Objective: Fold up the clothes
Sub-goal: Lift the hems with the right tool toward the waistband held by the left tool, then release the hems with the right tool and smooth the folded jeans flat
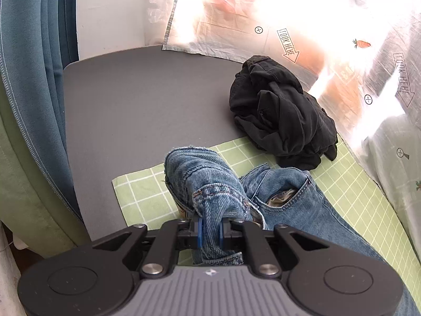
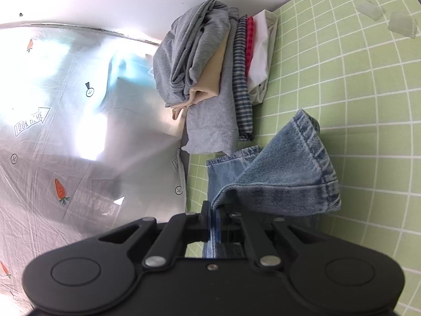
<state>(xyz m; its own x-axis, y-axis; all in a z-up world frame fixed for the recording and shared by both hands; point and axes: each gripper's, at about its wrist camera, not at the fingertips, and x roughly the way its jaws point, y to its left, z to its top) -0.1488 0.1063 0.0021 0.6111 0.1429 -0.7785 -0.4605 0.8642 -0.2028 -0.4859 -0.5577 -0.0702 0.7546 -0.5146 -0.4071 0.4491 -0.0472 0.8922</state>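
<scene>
Blue jeans lie on a green checked cloth. My left gripper is shut on the waistband end of the jeans, which bunches up over the fingers; a front pocket lies to the right. In the right wrist view my right gripper is shut on a hemmed leg end of the jeans, which folds over to the right above the green cloth. The other leg lies flat below.
A crumpled black garment sits beyond the jeans on the grey tabletop. A stack of folded clothes stands ahead of the right gripper. Translucent printed plastic sheeting lines the window side. A teal curtain hangs at left.
</scene>
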